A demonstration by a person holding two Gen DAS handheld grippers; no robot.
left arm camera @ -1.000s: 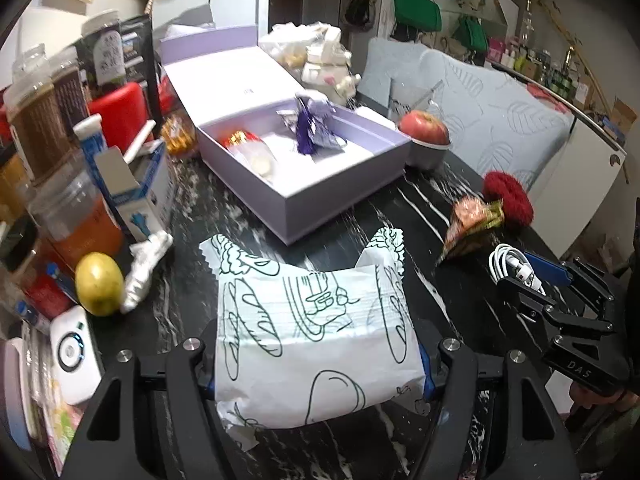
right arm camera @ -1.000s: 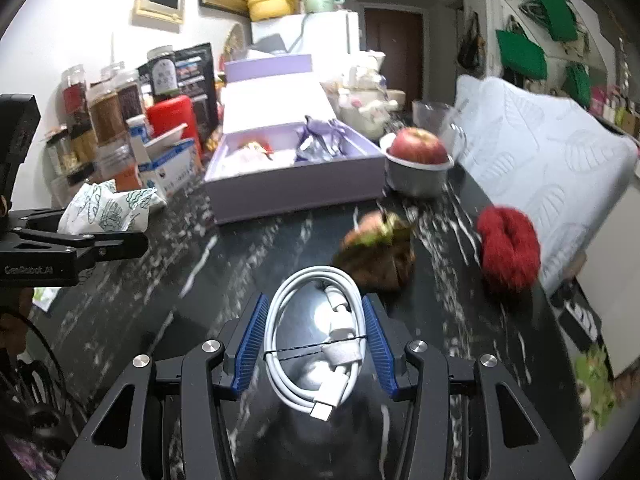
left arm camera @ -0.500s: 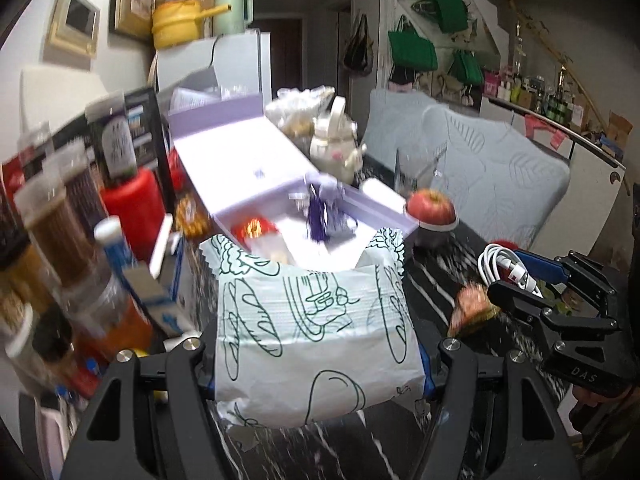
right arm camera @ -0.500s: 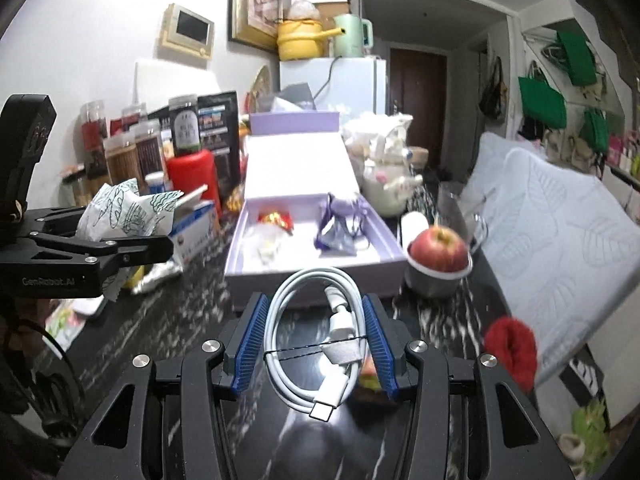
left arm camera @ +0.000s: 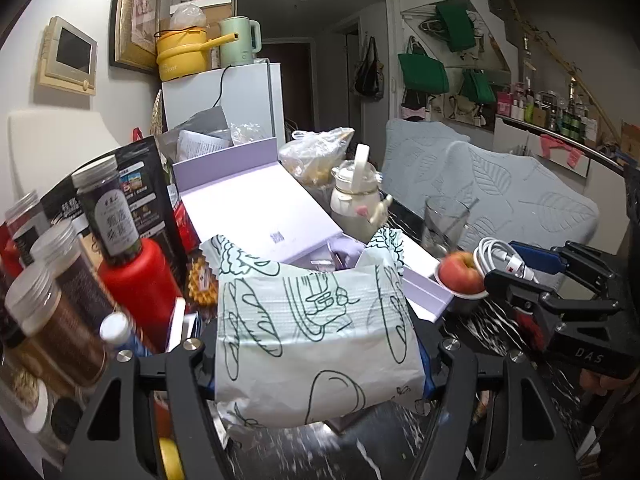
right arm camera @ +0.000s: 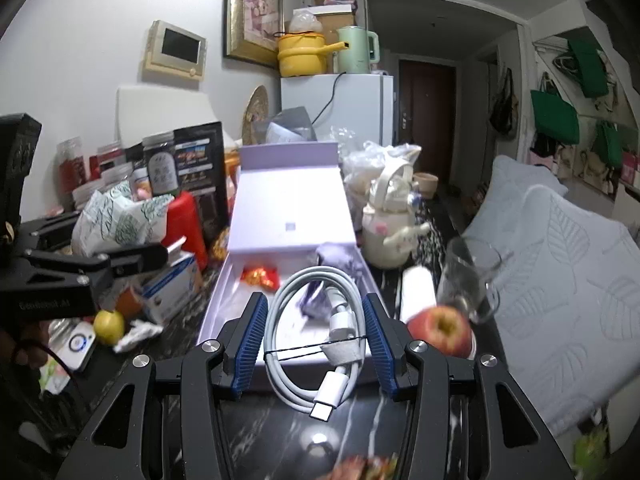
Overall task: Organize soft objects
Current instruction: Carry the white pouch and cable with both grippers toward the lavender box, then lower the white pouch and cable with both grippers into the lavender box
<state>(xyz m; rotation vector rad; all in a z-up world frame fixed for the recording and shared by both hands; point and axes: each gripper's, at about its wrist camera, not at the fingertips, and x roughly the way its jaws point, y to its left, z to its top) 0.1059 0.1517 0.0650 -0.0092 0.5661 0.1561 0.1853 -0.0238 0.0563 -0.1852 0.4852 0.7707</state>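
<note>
Fingers of the right gripper (right arm camera: 316,346) closed on a coiled white cable (right arm camera: 316,332), blue pads touching the coil's two sides; plug end hangs down toward the camera. The coil's long axis runs forward, along the fingers. Straight ahead and just below lies the open lilac box (right arm camera: 224,300), its near wall directly under the coil, its long axis also running away from the camera, lid propped up at the far end. Judgement: the right side is the nearer to the box and only needs to go a little forward and down before letting go.

Left gripper (left arm camera: 316,364) clamped on a pale printed packet (left arm camera: 316,320), which bulges up between the fingers and hides most of the box beyond. The packet lies broadside across the fingers. Box lies ahead, slightly right. From the right wrist view, the left side sits off the box's left edge, over the jars.

Inside the box: an orange wrapper (right arm camera: 260,276) and a purple wrapper (right arm camera: 338,258); free floor at the near end.

Surface: dark marbled table (right arm camera: 260,432), crowded. Red apple (right arm camera: 438,330) in a small bowl just right of the box, a glass (right arm camera: 468,280) behind it, a teapot (right arm camera: 388,232) further back. Red bottle (left arm camera: 136,284) and jars left. Fridge and sofa beyond.
</note>
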